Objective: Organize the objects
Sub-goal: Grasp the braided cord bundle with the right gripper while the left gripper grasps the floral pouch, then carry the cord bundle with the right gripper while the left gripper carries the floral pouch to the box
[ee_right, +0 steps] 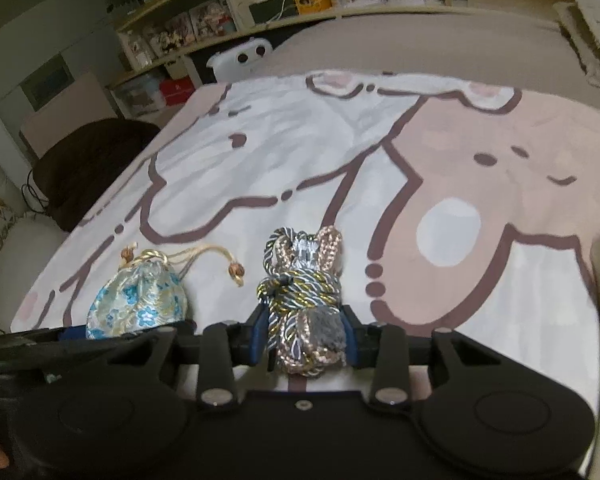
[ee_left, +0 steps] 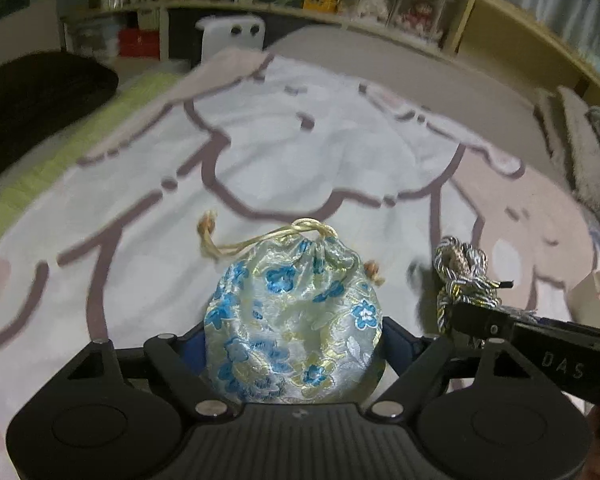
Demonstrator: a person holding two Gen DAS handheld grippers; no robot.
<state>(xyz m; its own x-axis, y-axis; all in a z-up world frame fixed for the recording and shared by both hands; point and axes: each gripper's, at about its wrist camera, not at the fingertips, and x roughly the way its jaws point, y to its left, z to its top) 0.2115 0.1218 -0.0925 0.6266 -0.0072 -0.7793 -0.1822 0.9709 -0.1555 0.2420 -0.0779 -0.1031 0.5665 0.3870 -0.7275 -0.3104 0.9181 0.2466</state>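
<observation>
The left tool (ee_left: 294,344) is being held clamped on the lower half of a brocade drawstring pouch (ee_left: 294,316), its blue-lined fingers (ee_left: 396,340) pressing into both flanks of the blue-flowered fabric. The right tool (ee_right: 306,336) is being held clamped on a bundle of twisted decorative cord (ee_right: 306,300), silver, gold and tan, gripped around its lower part. Both items are being kept just beside one another, low over the cartoon-print blanket (ee_right: 260,152) on the bed; whether either is touching the blanket cannot be told.

Risks are being noted as follows. The pouch is soft and slick, and only its lower body is being gripped; a slip is judged likely if it is tilted or swung. Its cream drawstring (ee_left: 236,246), with beaded ends, is trailing loose and could be snagged on the neighbouring tool or dragged across the blanket. The cord bundle is loosely wound, so loops could be shed or the whole coil could be unravelled under a light grip. The two tools are being worked close together, and a collision is considered possible.

Farther off, a dark cushion (ee_right: 88,160) and cluttered shelves (ee_right: 300,0) are being observed; no placement spot is being identified.
</observation>
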